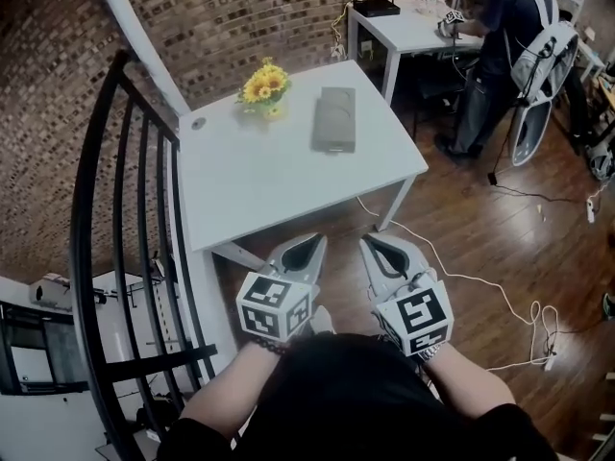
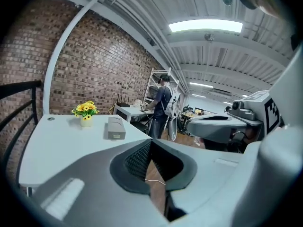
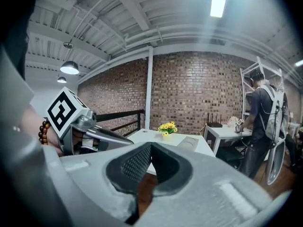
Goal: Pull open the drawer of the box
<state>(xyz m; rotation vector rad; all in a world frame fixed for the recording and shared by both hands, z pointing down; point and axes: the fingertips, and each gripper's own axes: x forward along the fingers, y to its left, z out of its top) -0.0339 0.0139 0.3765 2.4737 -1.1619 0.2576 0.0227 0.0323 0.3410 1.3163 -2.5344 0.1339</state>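
Observation:
The grey box (image 1: pixel 334 119) lies flat on the white table (image 1: pixel 250 185), near its far right side; its short end face shows in the left gripper view (image 2: pixel 115 127). Both grippers hang side by side off the table's near edge, above the wooden floor and well short of the box. My left gripper (image 1: pixel 320 239) is shut with nothing in it, its tips meeting (image 2: pixel 151 143). My right gripper (image 1: pixel 366 241) is also shut and empty (image 3: pixel 151 145). The right gripper view shows the box (image 3: pixel 188 142) far ahead.
A small pot of yellow flowers (image 1: pixel 265 86) stands left of the box. A black railing (image 1: pixel 125 209) runs along the table's left side. A person (image 1: pixel 500 56) stands at a second white table (image 1: pixel 413 29) at the back right. A white cable (image 1: pixel 509 305) trails across the floor.

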